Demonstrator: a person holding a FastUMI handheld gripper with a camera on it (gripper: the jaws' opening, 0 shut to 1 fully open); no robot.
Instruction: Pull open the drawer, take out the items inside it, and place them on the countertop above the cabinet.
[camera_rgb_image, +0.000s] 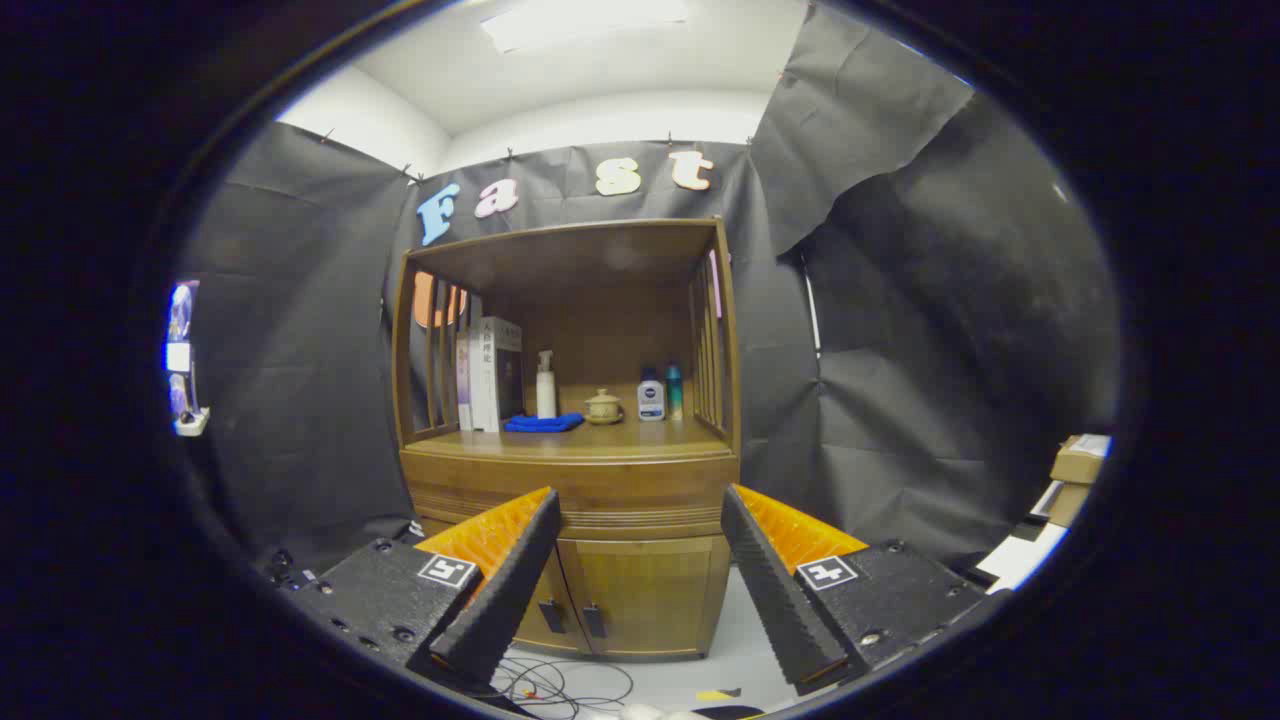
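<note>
Facing wooden cabinet (640, 560), well apart | gripper (640, 590): jaws spread wide, grasping nothing | drawer (570, 500): closed, between fingers, beyond tips | countertop (600, 440): books (490, 375); spray bottle (546, 385); blue cloth (543, 423); teapot (603, 406); two bottles (652, 396) | floor (740, 650): pale; cables (560, 685)

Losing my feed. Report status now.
Gripper open, jaws empty, short of cabinet. Drawer shut. Countertop holds bottles, cloth, books. Nothing blocking.

Light: bright ceiling panel (585, 22), slightly overexposed | Cabinet (570, 440): evenly lit, sharp | Edges: strong fisheye bending, dark | Fingers (500, 590): soft focus
</note>
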